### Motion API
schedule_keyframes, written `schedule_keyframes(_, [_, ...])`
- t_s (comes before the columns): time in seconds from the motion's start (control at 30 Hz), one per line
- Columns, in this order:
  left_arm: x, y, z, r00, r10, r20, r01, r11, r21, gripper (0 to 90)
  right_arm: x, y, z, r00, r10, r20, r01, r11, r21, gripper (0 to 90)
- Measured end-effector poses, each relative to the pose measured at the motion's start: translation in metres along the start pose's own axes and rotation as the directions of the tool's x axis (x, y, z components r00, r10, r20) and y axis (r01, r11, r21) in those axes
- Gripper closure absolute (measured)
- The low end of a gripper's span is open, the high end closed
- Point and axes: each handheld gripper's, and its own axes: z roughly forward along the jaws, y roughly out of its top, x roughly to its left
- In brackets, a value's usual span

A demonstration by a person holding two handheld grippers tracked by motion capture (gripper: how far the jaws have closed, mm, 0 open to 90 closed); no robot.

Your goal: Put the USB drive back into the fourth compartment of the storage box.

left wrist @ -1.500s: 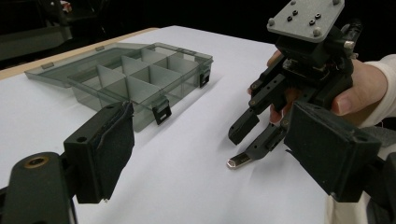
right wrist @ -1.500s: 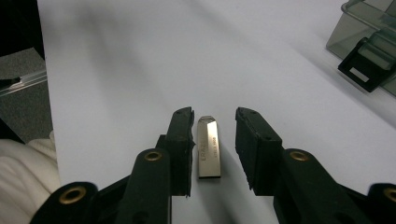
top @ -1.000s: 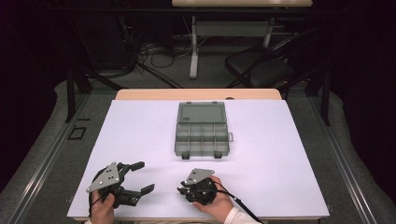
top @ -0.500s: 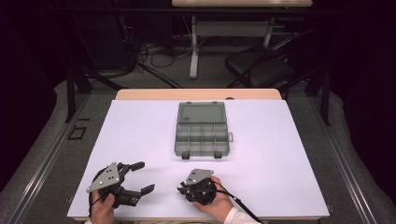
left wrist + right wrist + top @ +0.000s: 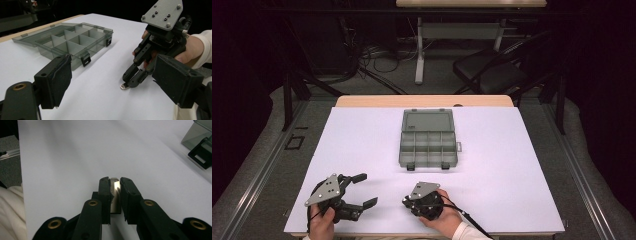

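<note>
Your right gripper (image 5: 115, 188) is pinching a small metal piece (image 5: 114, 185) between its jaws, low on the white worktop (image 5: 512, 165), near the open organizer box (image 5: 427, 137). Keep the squeeze steady while lifting. Your left gripper (image 5: 359, 190) is waiting, jaws spread.

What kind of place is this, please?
Probably a lab or recording workroom, not a home: a table covered in white, a hand-held right gripper, cables on the floor, and a black chair behind.

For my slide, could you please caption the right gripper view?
Right claw shut on small metal piece against white table.
</note>
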Motion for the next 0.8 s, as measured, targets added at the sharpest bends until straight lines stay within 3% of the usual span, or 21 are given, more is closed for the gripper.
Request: schedule_keyframes(0.8, [0.0004, -0.0001, -0.0001, 1.0000, 0.000, -0.003, 0.000, 1.0000, 0.004, 15.8, -0.0012, 0.0005, -0.0013, 0.9999, 0.010, -0.011, -0.010, 1.000, -0.004, 79.4])
